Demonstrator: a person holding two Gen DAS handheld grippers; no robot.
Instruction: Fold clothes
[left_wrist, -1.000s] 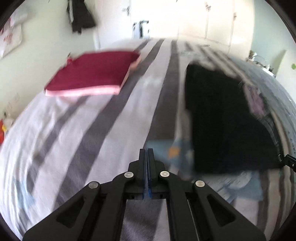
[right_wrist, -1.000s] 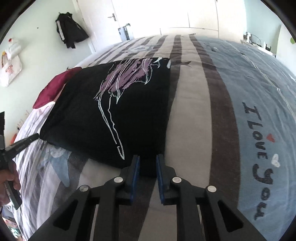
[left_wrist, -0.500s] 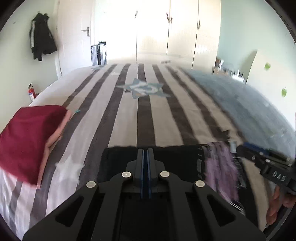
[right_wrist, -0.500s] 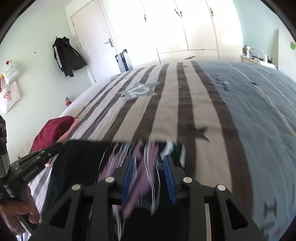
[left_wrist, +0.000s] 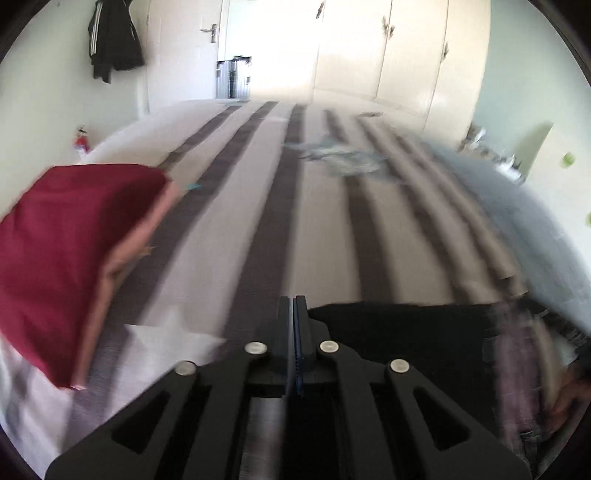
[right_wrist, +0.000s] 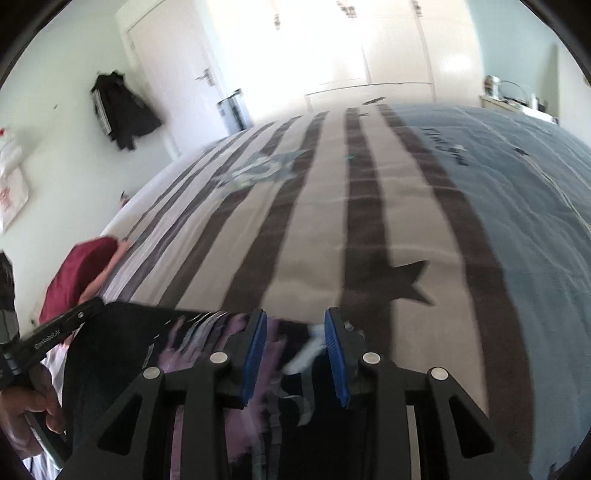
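The left gripper is seen shut at lower centre, a black garment at lower right, a folded red garment at left.

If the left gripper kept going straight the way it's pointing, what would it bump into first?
Probably the striped bedspread. The left gripper points down and forward over it, with the black T-shirt's edge just right of its fingers and the folded red garment off left. Blur makes depth uncertain.
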